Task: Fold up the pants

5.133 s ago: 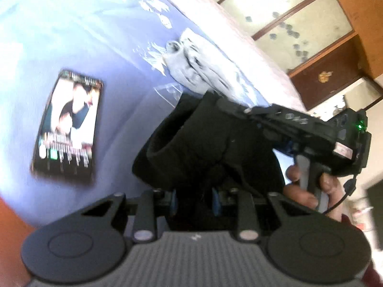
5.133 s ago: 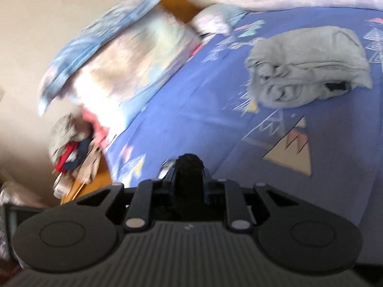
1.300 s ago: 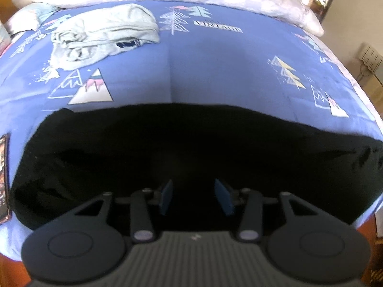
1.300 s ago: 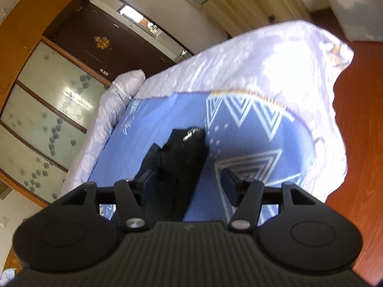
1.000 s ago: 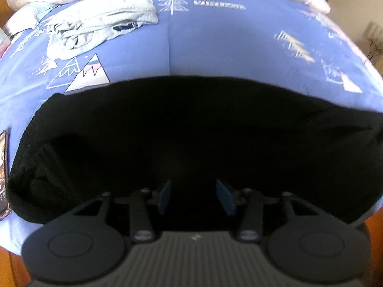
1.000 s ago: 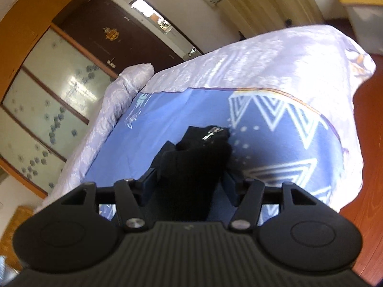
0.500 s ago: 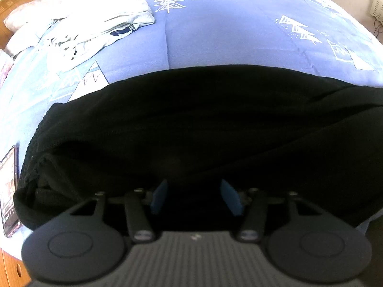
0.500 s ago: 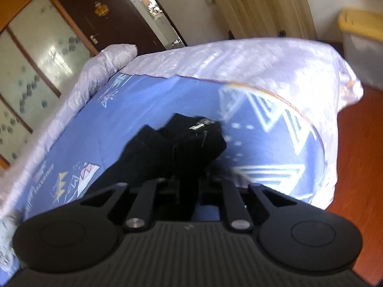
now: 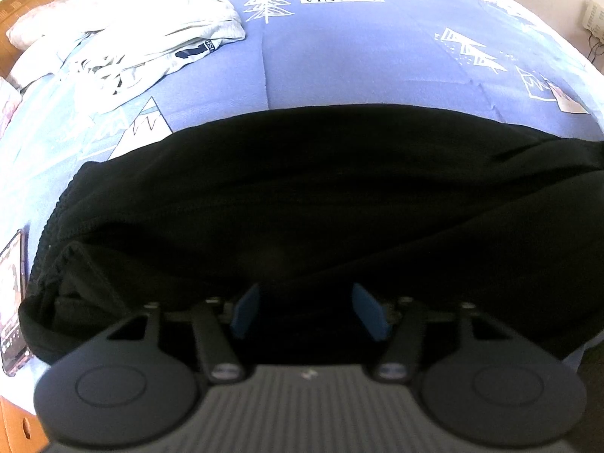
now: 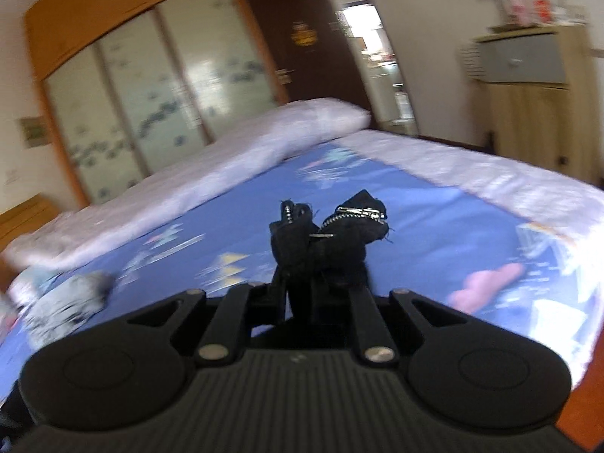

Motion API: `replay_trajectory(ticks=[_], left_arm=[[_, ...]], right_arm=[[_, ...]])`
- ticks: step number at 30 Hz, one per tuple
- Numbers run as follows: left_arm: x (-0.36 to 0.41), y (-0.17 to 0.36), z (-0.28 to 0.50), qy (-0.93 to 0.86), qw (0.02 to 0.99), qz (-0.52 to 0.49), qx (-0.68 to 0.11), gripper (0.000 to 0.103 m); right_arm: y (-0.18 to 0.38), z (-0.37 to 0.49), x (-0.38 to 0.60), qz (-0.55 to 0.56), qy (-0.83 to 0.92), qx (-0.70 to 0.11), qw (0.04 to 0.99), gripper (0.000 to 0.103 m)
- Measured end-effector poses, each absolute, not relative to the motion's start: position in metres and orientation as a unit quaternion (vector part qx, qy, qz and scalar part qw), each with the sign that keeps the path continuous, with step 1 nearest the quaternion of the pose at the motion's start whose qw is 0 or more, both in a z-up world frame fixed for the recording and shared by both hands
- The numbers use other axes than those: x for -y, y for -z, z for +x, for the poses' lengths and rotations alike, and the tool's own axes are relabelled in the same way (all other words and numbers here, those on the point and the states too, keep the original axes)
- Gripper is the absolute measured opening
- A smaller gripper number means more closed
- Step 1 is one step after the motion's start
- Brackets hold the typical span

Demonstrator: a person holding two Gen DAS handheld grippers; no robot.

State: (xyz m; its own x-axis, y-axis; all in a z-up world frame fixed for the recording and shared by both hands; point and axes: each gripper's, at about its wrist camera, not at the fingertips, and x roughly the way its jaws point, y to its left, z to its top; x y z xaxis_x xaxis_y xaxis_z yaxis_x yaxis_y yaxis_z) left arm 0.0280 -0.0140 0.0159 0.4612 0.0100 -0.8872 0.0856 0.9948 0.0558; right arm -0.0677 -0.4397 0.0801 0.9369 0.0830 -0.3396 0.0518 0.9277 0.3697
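Note:
The black pants [image 9: 302, 196] lie stretched across the blue bedspread [image 9: 339, 56] in the left wrist view, waistband at the left. My left gripper [image 9: 305, 313] is open, its blue pads on either side of the pants' near edge. In the right wrist view my right gripper [image 10: 302, 298] is shut on the cuff end of the pants [image 10: 321, 238], zippers showing, lifted above the bed [image 10: 434, 207].
A crumpled grey garment [image 9: 158, 49] lies at the far left of the bed; it also shows in the right wrist view [image 10: 71, 298]. A phone [image 9: 13, 298] lies by the waistband. A wardrobe [image 10: 151, 94] and a cabinet [image 10: 536, 87] stand behind the bed.
My right gripper closed on the pants' cuff end and lifted it, swinging toward the middle of the bed. My left gripper opened wider and moved closer over the pants.

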Motion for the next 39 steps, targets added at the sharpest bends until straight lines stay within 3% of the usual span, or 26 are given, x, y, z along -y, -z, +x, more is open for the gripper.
replay_trajectory(ticks=[8,12,20,25,33,36,38,39], left_arm=[[0.009,-0.018,0.026,0.029,0.855,0.034,-0.517,0.06],[0.009,-0.023,0.026,0.047,0.852,0.028,-0.52,0.069],[0.028,-0.016,0.025,0.037,0.852,0.081,-0.516,0.079],[0.027,-0.013,0.026,0.024,0.853,0.084,-0.515,0.09],[0.025,-0.011,0.022,0.02,0.857,0.086,-0.508,0.095],[0.029,-0.013,0.014,0.018,0.858,0.083,-0.507,0.096],[0.027,-0.013,0.014,0.019,0.858,0.083,-0.507,0.097],[0.027,-0.013,0.014,0.02,0.858,0.083,-0.507,0.098]], right_arm=[[-0.041,-0.033,0.342,0.1,-0.12,-0.271,0.95,0.014],[-0.01,-0.023,0.313,0.06,-0.133,-0.327,0.934,0.015],[0.003,-0.03,0.315,0.091,-0.142,-0.316,0.934,0.016],[0.005,-0.038,0.308,0.082,-0.14,-0.303,0.939,0.015],[0.006,-0.046,0.299,0.054,-0.132,-0.283,0.949,0.019],[0.002,-0.052,0.288,0.029,-0.131,-0.279,0.951,0.036],[-0.001,-0.058,0.28,0.011,-0.13,-0.275,0.953,0.053],[-0.004,-0.063,0.279,0.009,-0.13,-0.272,0.954,0.054]])
